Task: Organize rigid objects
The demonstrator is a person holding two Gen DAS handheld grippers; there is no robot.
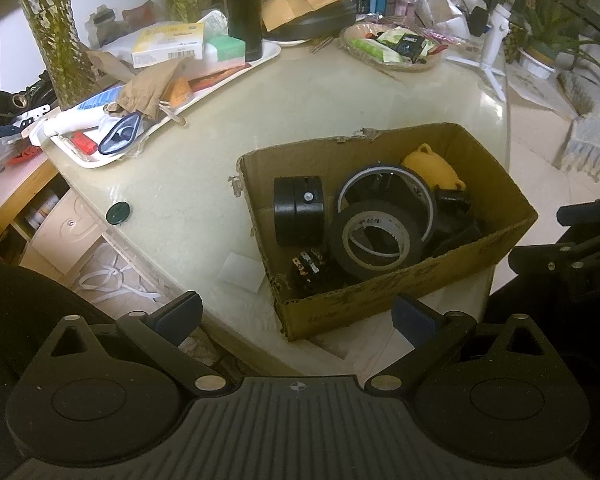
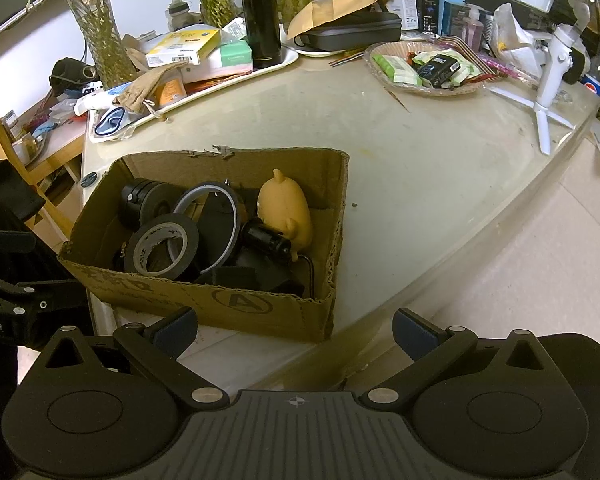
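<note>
An open cardboard box (image 1: 456, 276) stands at the near edge of the beige table (image 1: 300, 112); it also shows in the right wrist view (image 2: 240, 304). Inside lie a black tape roll (image 1: 374, 240), a thin black ring (image 1: 384, 176), a black cylinder (image 1: 298, 210), a yellow toy (image 1: 432, 168) and other dark parts. The right wrist view shows the tape roll (image 2: 162, 246) and the yellow toy (image 2: 286, 212) too. My left gripper (image 1: 296, 320) is open and empty, just in front of the box. My right gripper (image 2: 296, 332) is open and empty, near the box's front right corner.
A white tray (image 1: 236, 76) with boxes, a paper bag and a black flask (image 1: 244, 8) fills the back left. A basket of packets (image 1: 392, 46) and a white tripod (image 2: 552, 76) stand at the back right. A small dark cap (image 1: 118, 213) lies left of the box.
</note>
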